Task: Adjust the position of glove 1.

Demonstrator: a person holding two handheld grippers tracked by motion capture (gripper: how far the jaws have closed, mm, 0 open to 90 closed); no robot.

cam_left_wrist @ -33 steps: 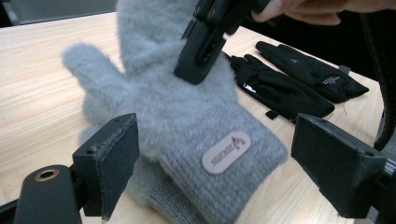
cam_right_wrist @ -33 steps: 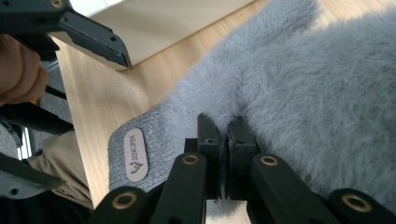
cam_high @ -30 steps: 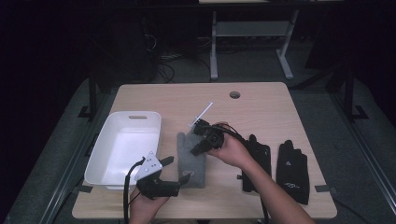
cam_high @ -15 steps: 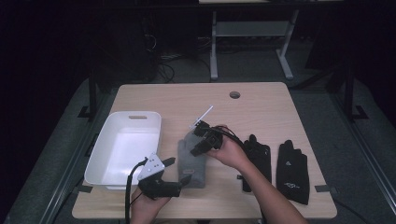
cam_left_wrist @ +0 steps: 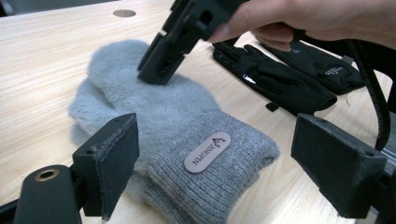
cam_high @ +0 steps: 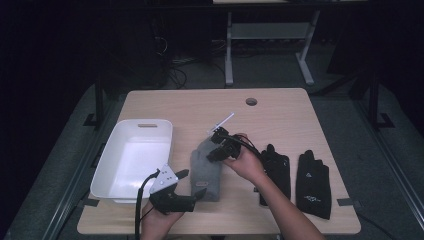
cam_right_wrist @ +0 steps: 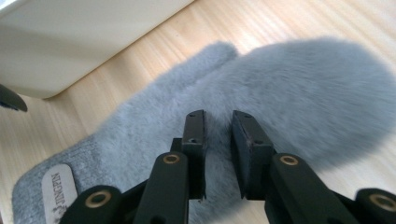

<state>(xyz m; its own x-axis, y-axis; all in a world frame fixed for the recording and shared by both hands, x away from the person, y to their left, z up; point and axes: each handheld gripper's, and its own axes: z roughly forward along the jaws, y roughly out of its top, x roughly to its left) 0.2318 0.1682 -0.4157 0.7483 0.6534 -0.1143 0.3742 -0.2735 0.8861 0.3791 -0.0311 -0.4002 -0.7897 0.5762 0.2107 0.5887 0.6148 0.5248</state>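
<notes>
A grey fuzzy mitten point(cam_high: 206, 170) lies flat on the wooden table, its knit cuff with a small label point(cam_left_wrist: 207, 151) toward the person. My right gripper point(cam_high: 213, 154) points down onto the mitten's furry upper part point(cam_right_wrist: 303, 84). Its jaws have just been closing and stand a narrow gap apart point(cam_right_wrist: 218, 116), tips sunk into the fur, with fur showing in the gap. My left gripper point(cam_high: 192, 184) rests low at the cuff end, open wide. The cuff point(cam_left_wrist: 210, 168) lies between its two jaws, and neither jaw touches it.
A white bin point(cam_high: 147, 121) stands left of the mitten, and its wall point(cam_right_wrist: 70, 37) is close to the mitten's thumb. Two black gloves point(cam_high: 275, 170) point(cam_high: 312, 182) lie to the right. A round hole point(cam_high: 251, 101) sits in the table's far part.
My right gripper has sunk a little onto the mitten, and its jaws went from shut to slightly apart. The left gripper and the mitten have stayed put.
</notes>
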